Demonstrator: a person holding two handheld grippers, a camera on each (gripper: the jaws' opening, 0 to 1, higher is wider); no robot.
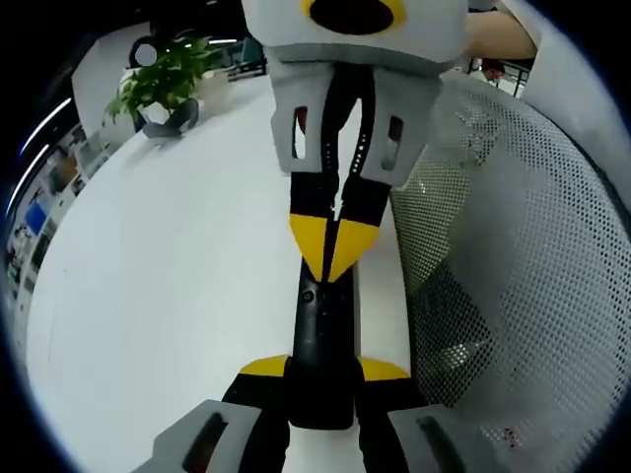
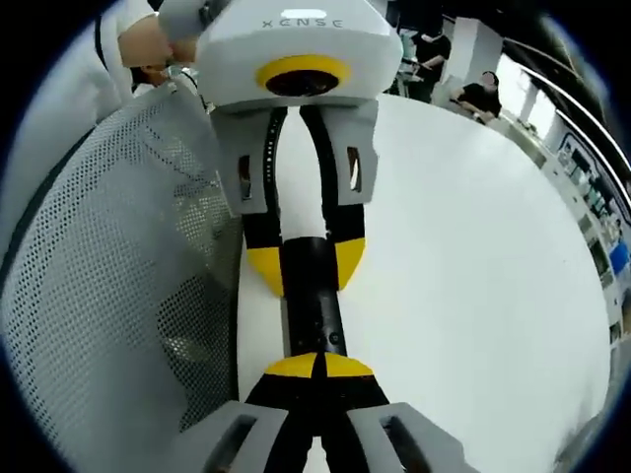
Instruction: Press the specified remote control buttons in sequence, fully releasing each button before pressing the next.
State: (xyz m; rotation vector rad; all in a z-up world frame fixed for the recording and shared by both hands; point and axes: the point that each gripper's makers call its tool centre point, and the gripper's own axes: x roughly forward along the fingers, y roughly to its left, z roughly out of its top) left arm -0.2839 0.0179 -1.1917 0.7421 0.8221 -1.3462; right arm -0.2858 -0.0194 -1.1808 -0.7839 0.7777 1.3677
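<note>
A: Supporting surface is a smooth white tabletop (image 1: 177, 266), plain and matte, with a curved far edge in the left gripper view.

B: Standing on it, near that far edge: a leafy green potted plant (image 1: 161, 84) in a dark pot. Whether the slim black remote control (image 1: 320, 355) rests on the tabletop or is lifted off it cannot be told.

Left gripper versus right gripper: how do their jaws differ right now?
The left gripper has its jaws apart, clamped on either side of the black remote; the right gripper has its jaws closed tip to tip. The left holds the remote's end, while the right's tips rest on its button face. Both have yellow tips and grey bodies.
</note>
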